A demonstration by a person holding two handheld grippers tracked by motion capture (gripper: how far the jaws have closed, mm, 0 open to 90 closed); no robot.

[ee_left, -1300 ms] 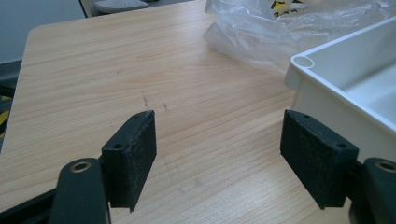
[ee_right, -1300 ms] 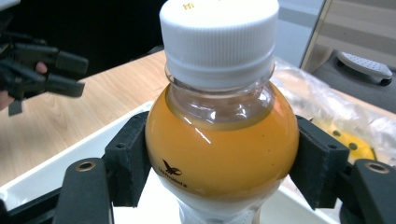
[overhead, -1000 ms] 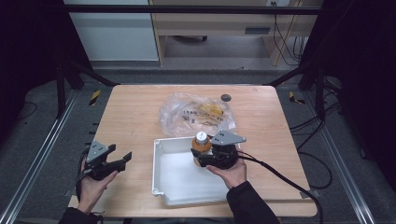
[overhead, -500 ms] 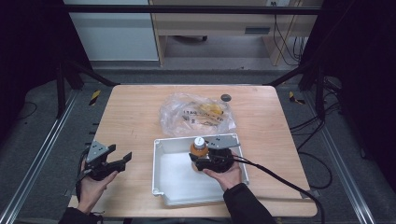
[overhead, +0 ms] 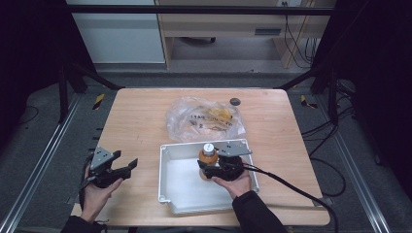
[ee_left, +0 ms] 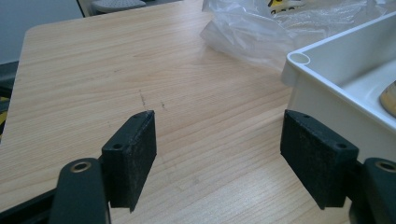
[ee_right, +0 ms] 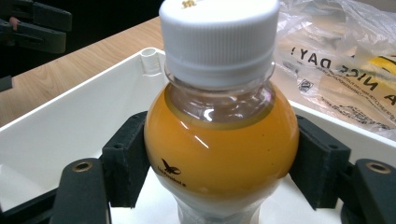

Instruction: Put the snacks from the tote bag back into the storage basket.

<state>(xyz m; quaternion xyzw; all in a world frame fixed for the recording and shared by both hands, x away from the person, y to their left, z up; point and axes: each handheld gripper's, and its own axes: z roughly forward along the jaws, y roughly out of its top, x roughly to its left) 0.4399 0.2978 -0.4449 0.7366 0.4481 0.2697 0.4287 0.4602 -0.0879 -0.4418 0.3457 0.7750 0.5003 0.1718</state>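
A small bottle of orange juice (overhead: 208,156) with a white cap stands upright in the white plastic tray (overhead: 180,191), near its far wall. My right gripper (overhead: 207,169) holds it from the right. In the right gripper view both pads (ee_right: 128,168) lie against the round body of the bottle (ee_right: 219,135). The jaws have just been opening a little, with the bottle still between them. My left gripper (overhead: 127,167) rests open over the bare wood left of the tray, and nothing lies between its pads (ee_left: 133,161).
A crumpled clear plastic bag (overhead: 204,119) with printed lettering lies behind the tray. Beside it sits a small dark round object (overhead: 235,101). The tray's corner (ee_left: 299,59) stands close to the left gripper's right pad. A black cable trails right from the right gripper.
My right gripper has sunk with the bottle, from above the tray's far rim down into the tray. The left gripper has kept still.
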